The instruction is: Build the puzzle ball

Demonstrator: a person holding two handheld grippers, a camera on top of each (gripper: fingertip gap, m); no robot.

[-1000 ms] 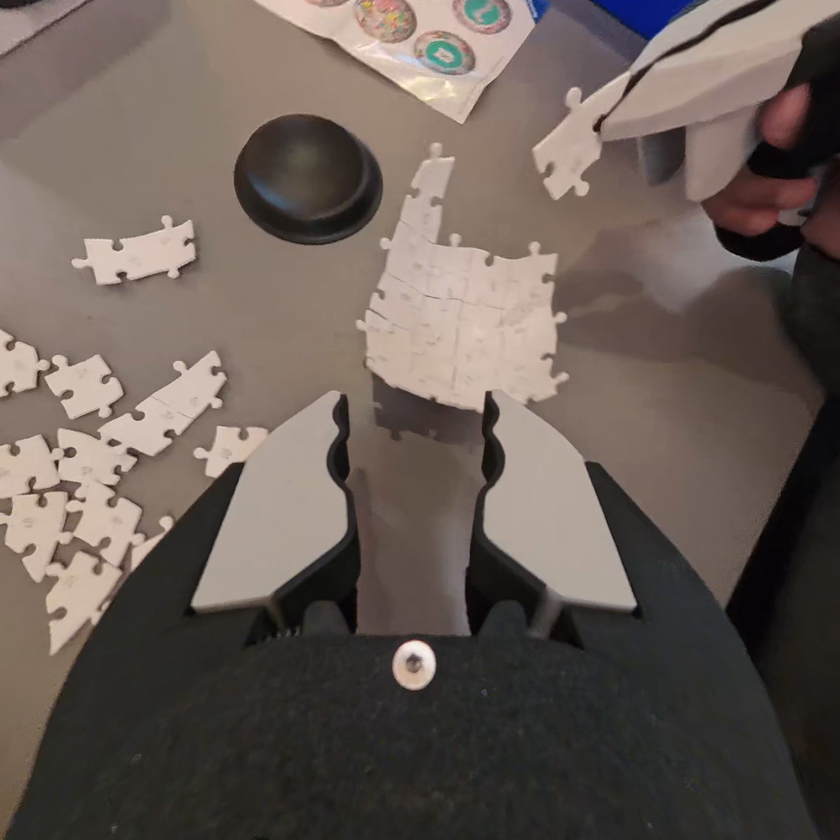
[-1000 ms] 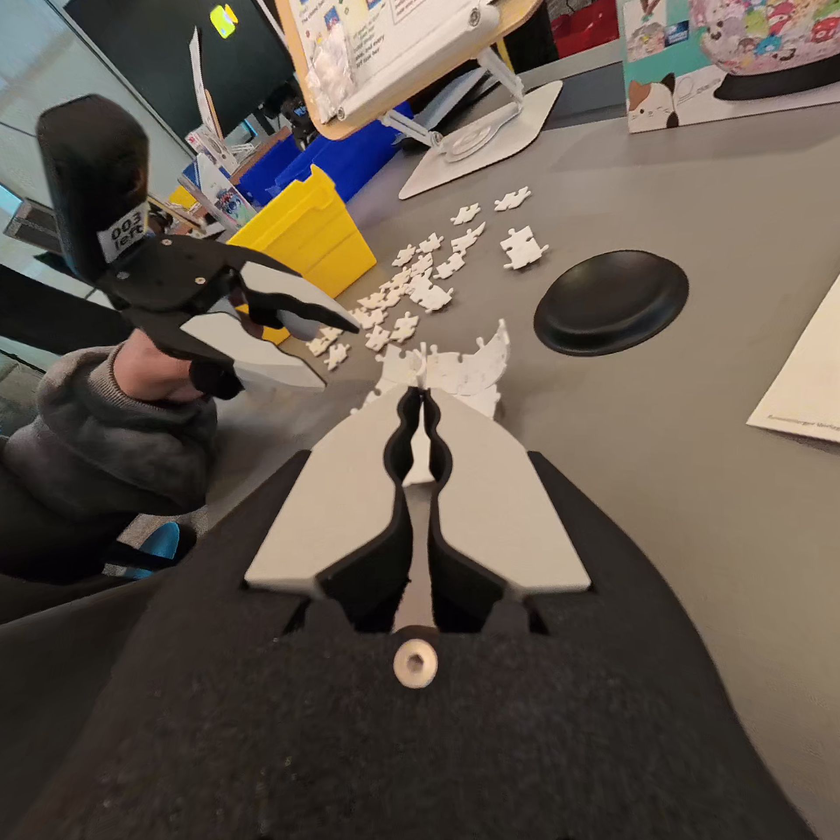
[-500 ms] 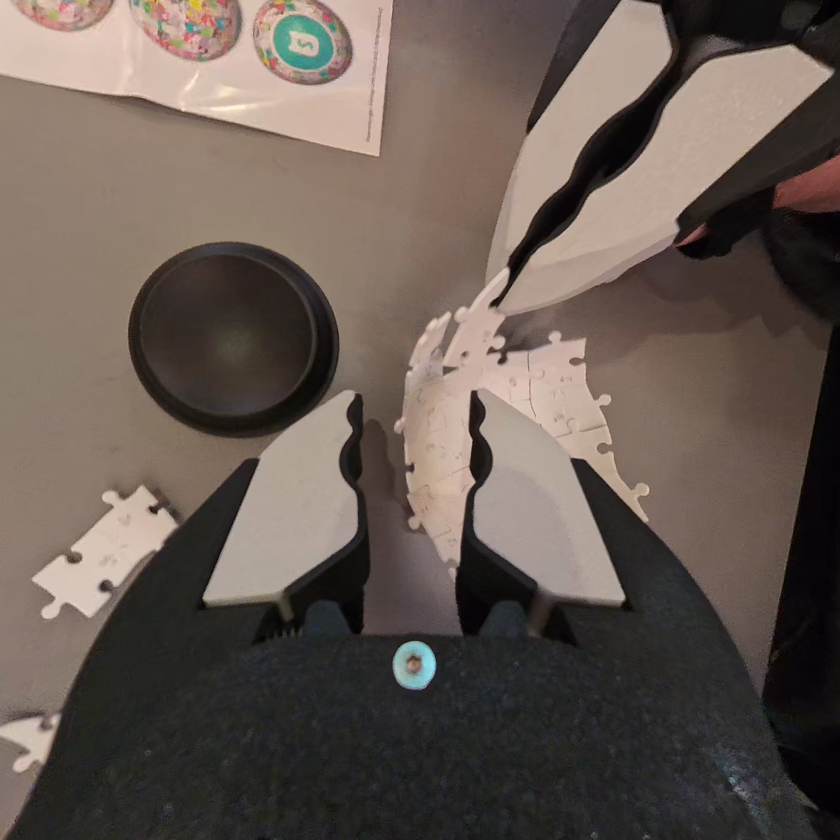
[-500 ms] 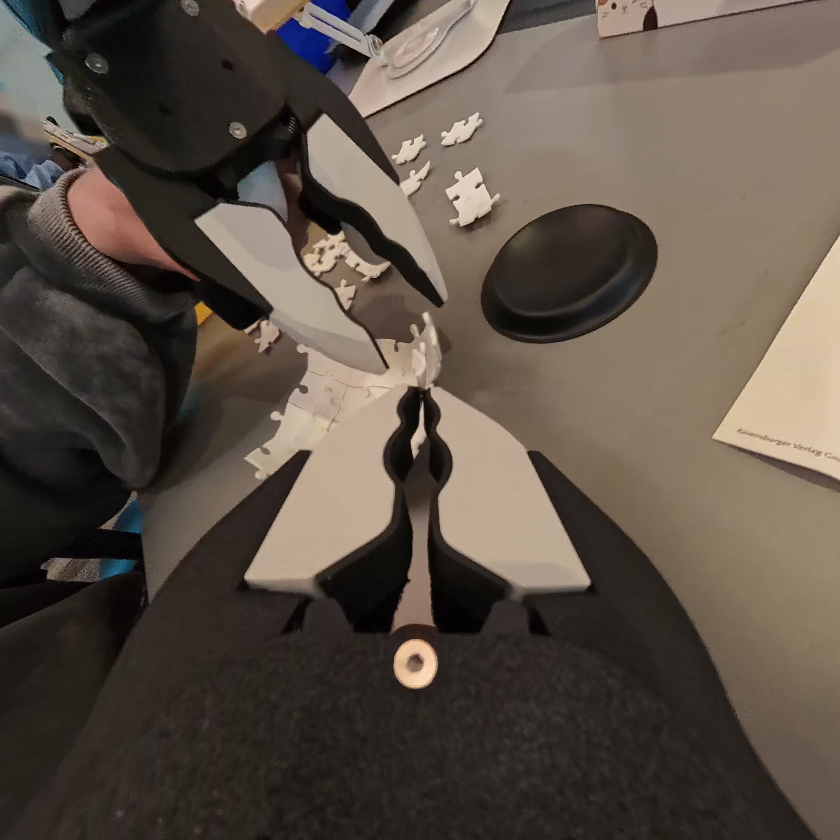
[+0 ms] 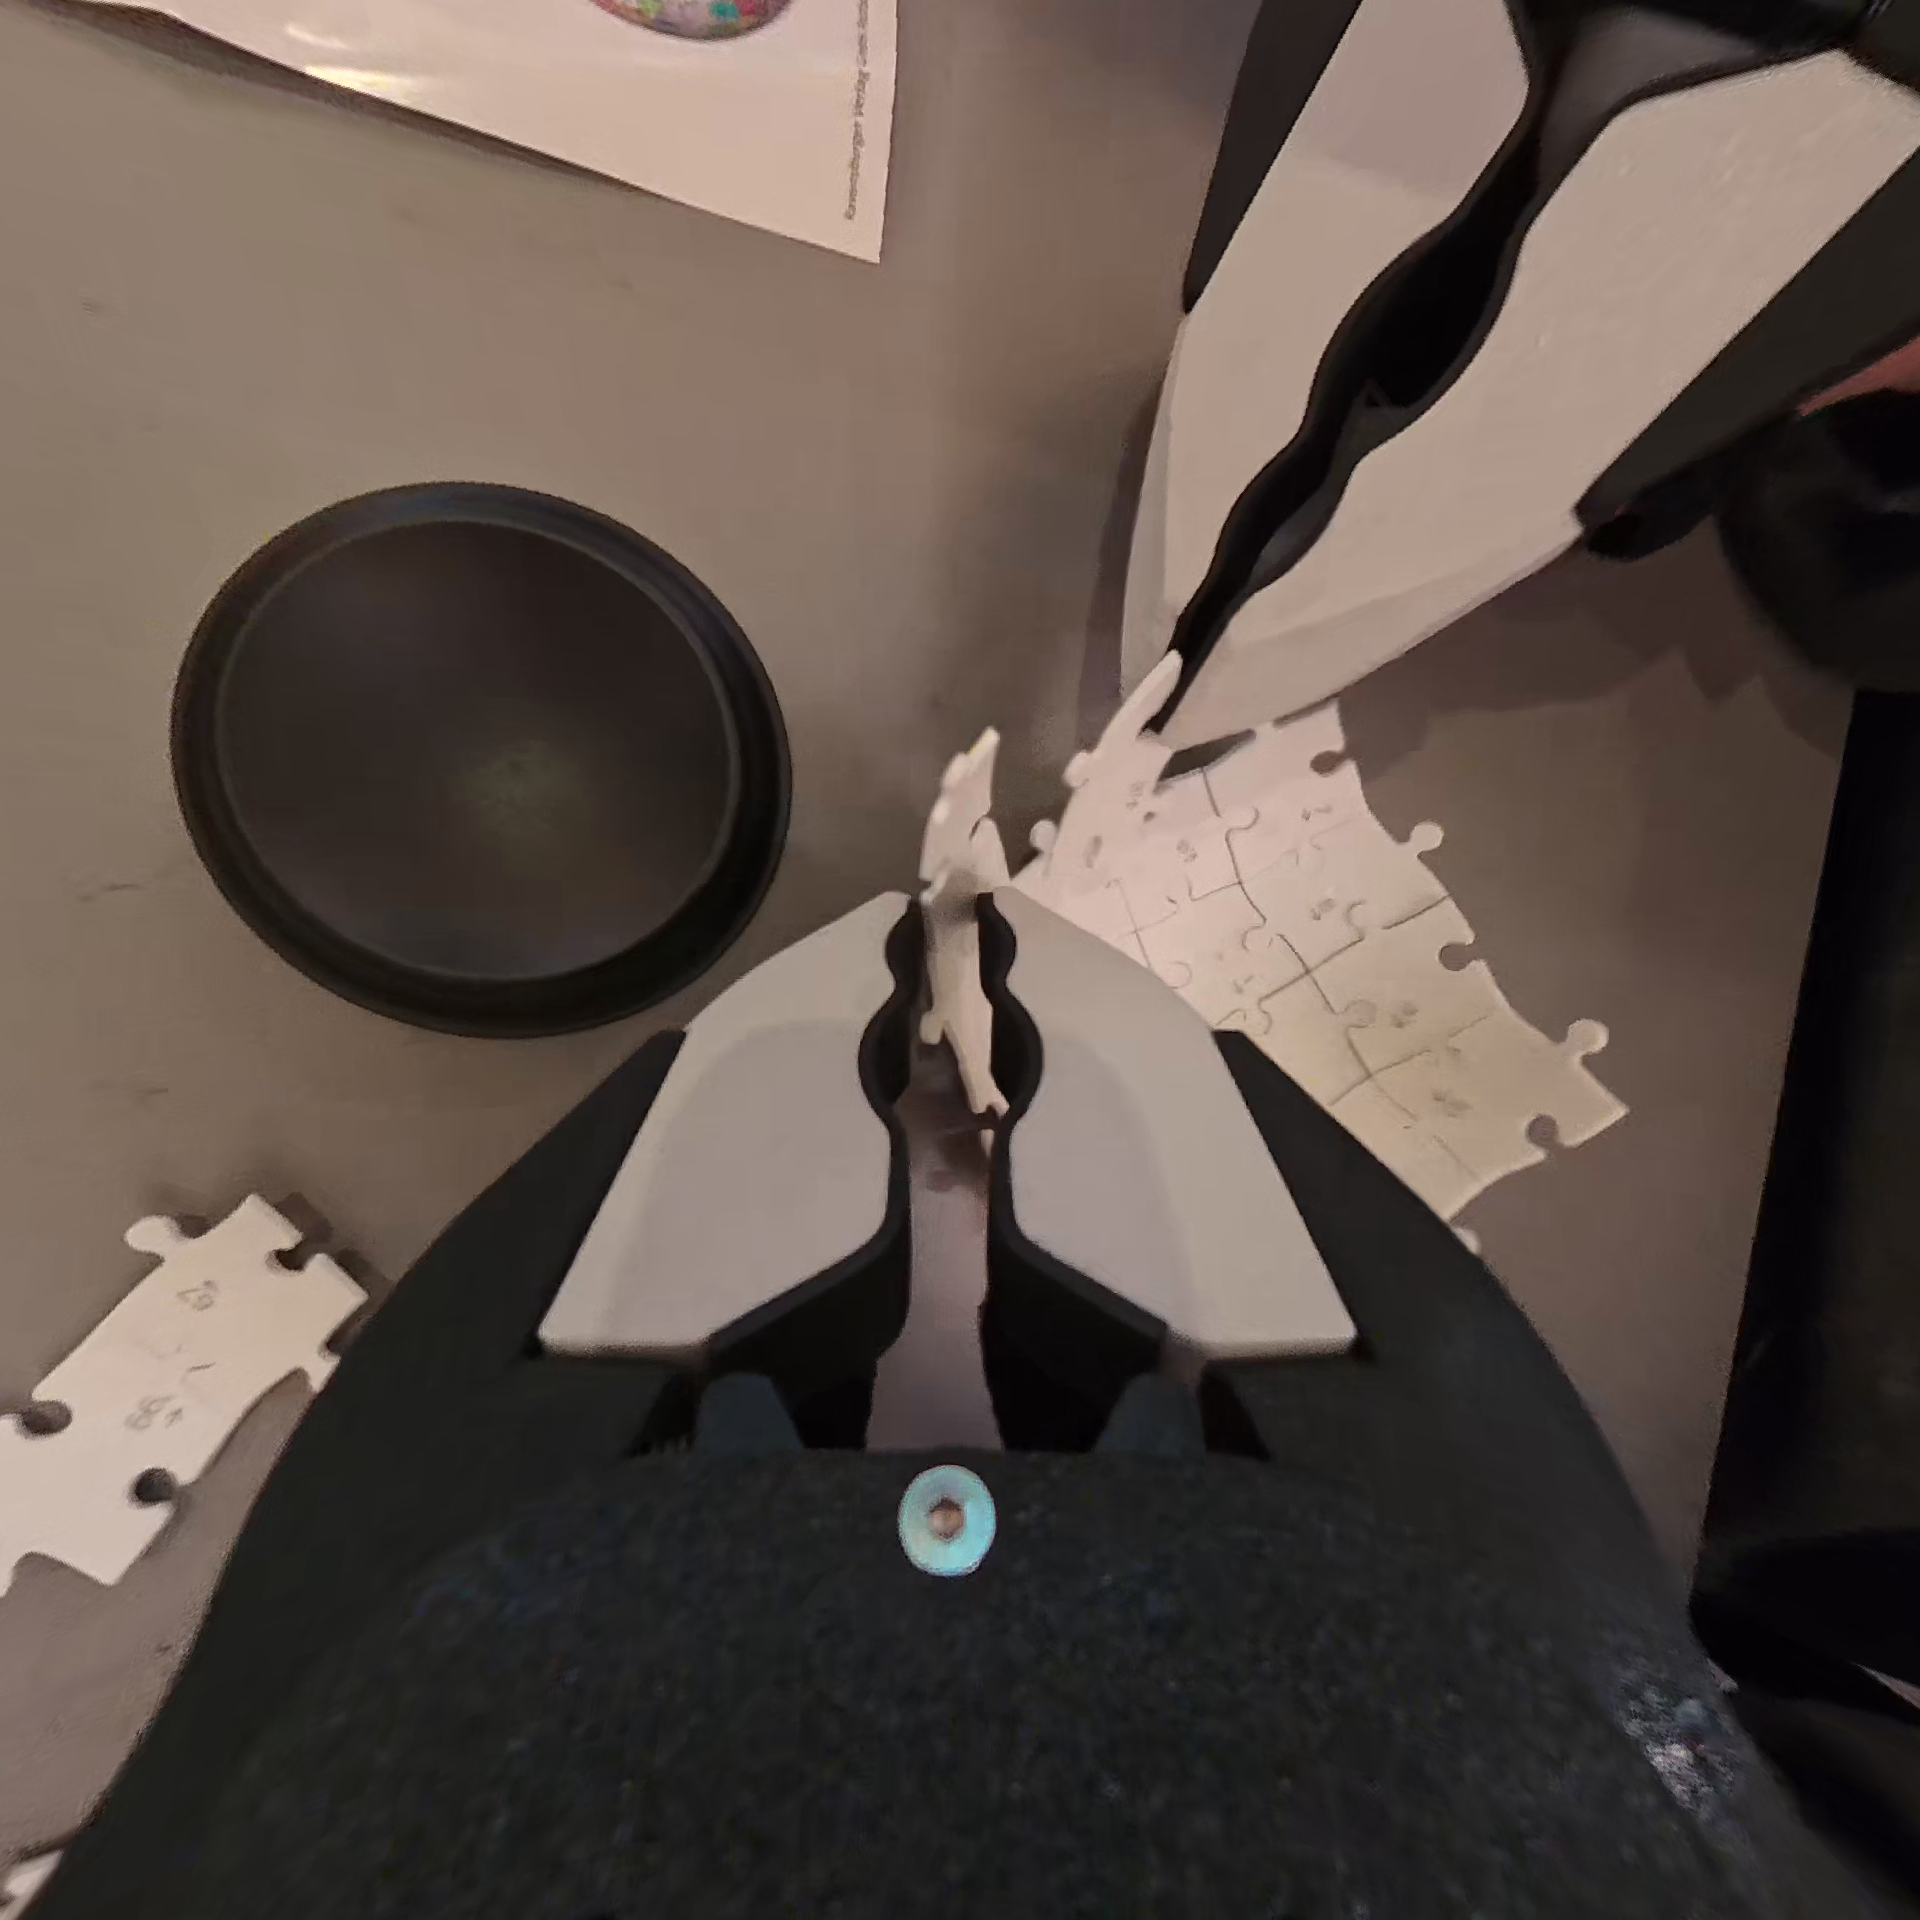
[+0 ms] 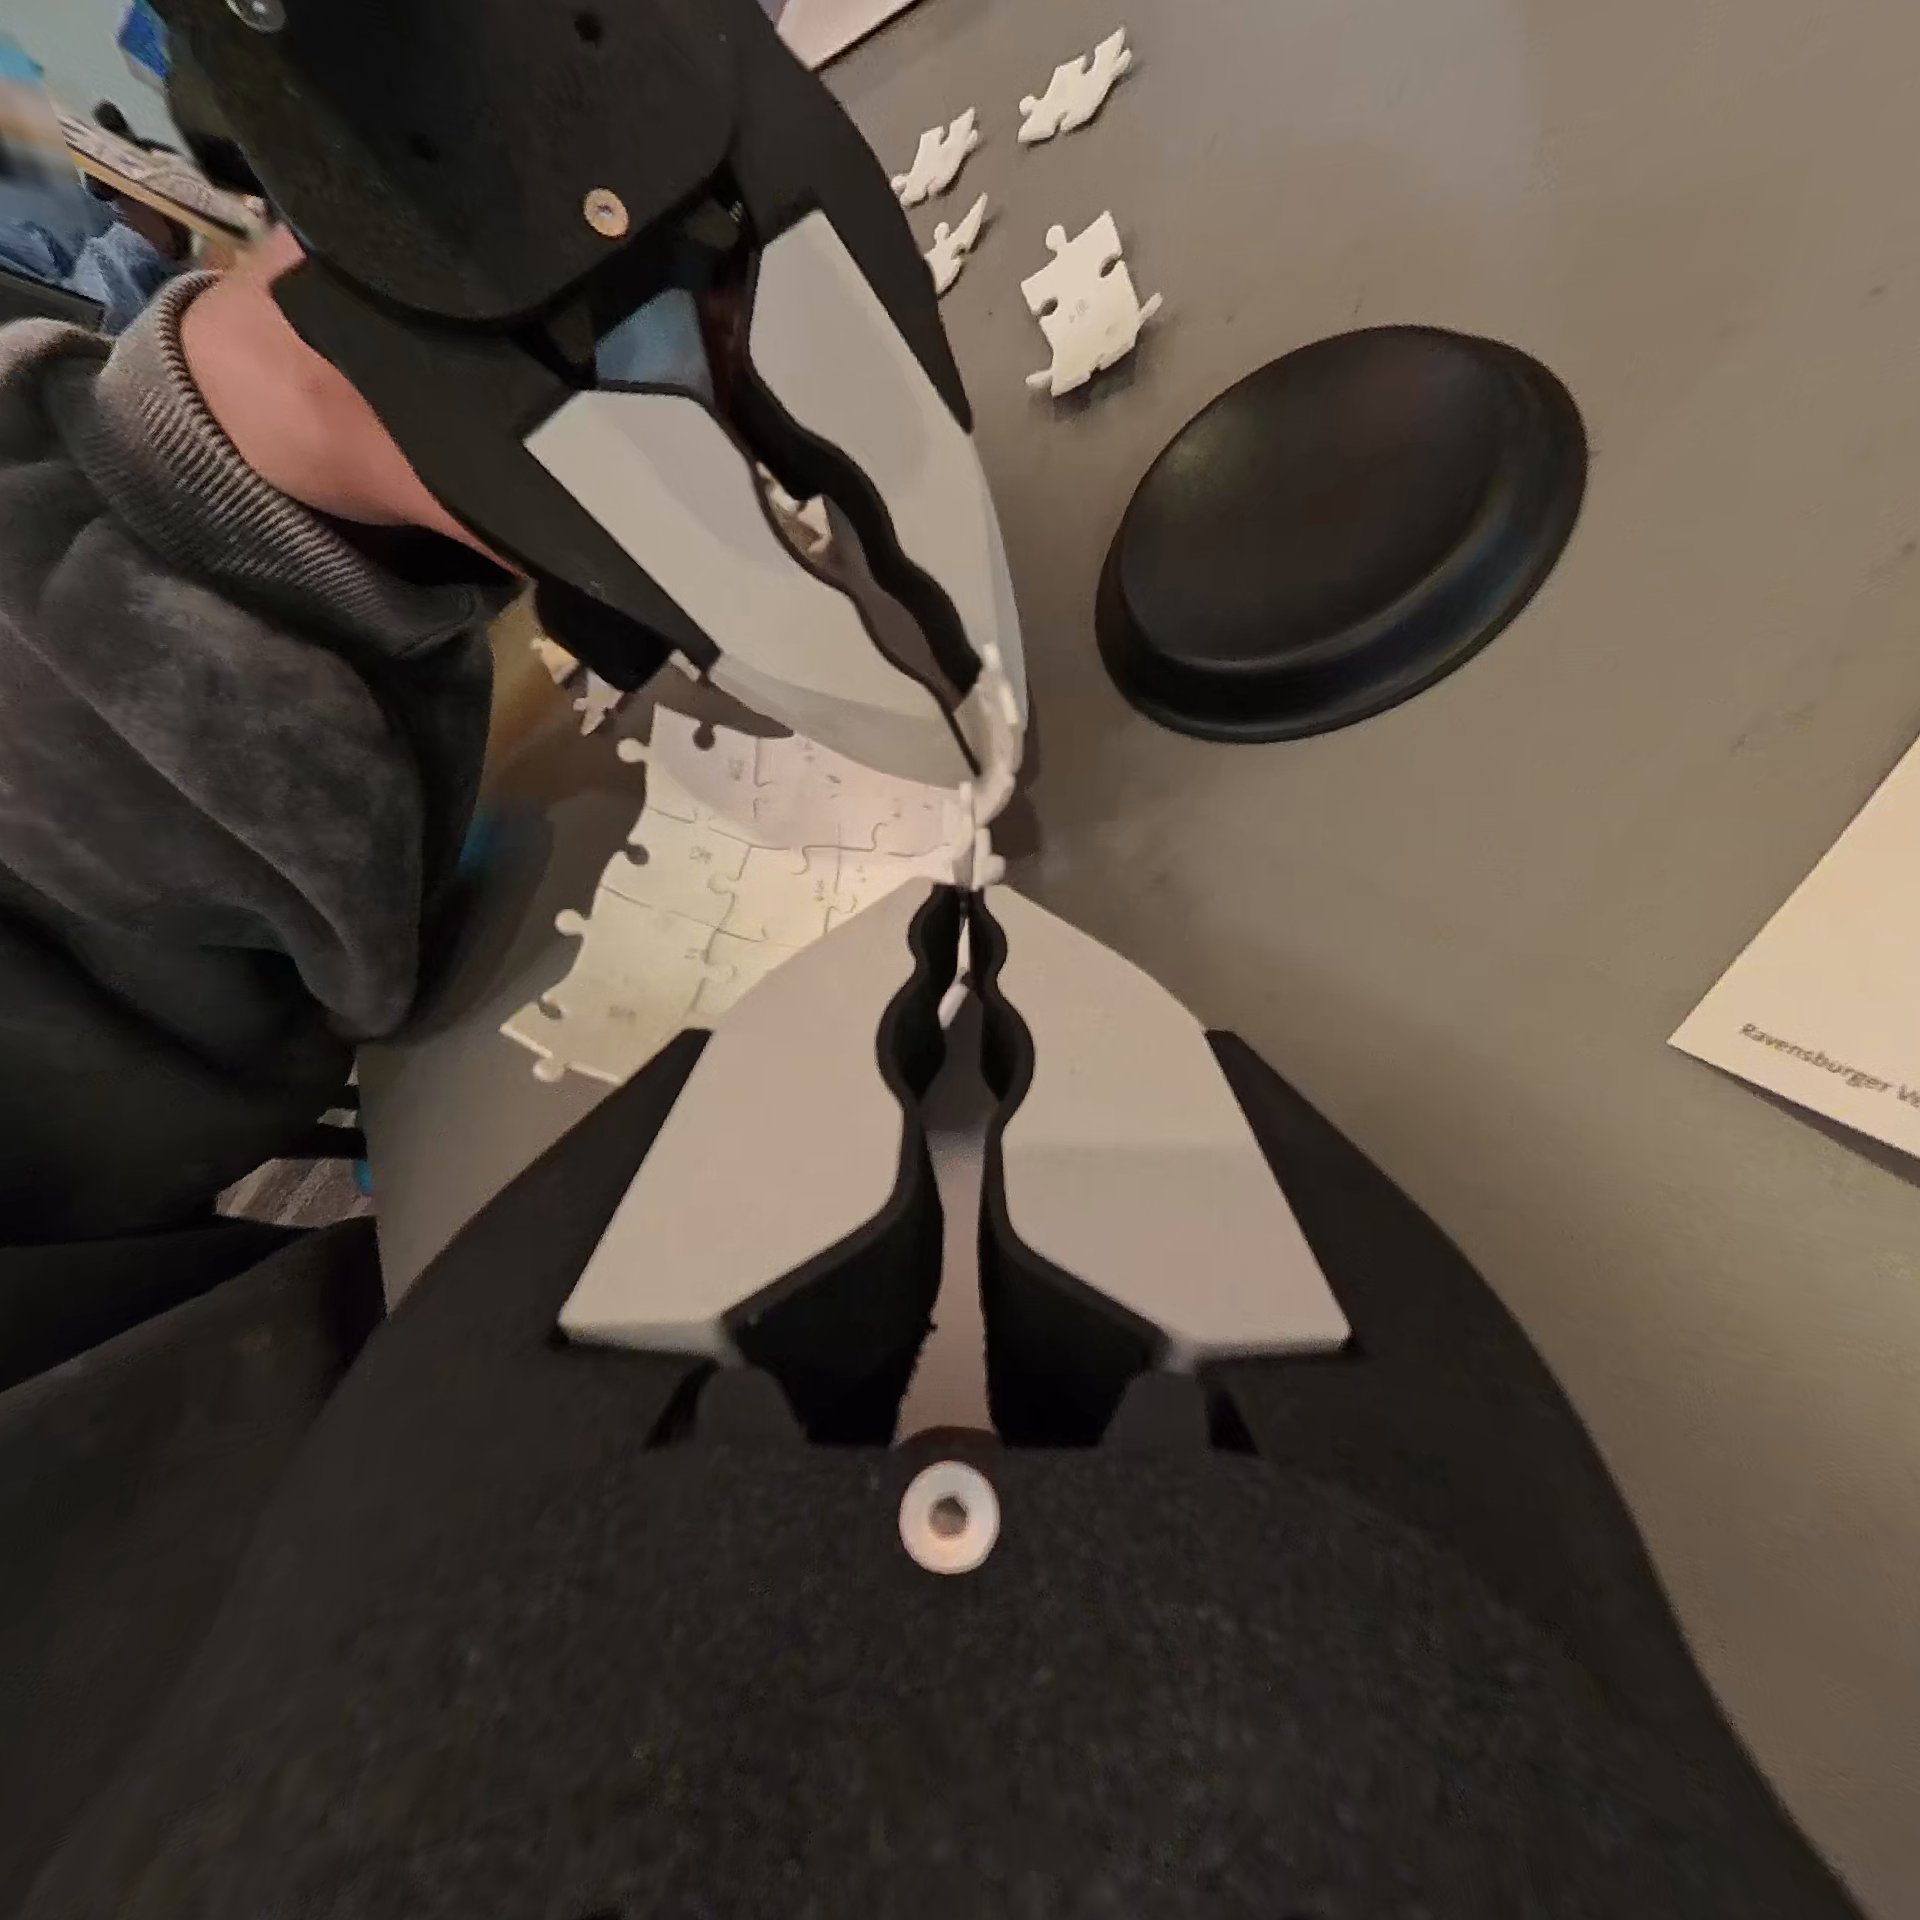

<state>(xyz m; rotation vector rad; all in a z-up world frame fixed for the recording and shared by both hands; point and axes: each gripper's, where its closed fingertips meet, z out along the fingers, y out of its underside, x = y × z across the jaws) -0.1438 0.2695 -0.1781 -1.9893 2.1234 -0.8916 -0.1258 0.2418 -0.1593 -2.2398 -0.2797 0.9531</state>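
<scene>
Both tongs are closed: the left tongs (image 5: 951,914) pinch the curved puzzle sheet (image 5: 1320,966) by its raised edge above the desk (image 5: 520,343), and the right tongs (image 6: 961,902) hold a loose piece (image 5: 1127,727) against it. I would press gently, tabs aligned.

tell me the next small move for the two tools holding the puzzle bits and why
Probably ease the right tool down so its loose piece seats into the top edge of the curved joined section. The left tool is shut on that section's raised edge, bracing it, and the piece looks to be just at the edge, though whether its tabs have locked cannot be told.
</scene>
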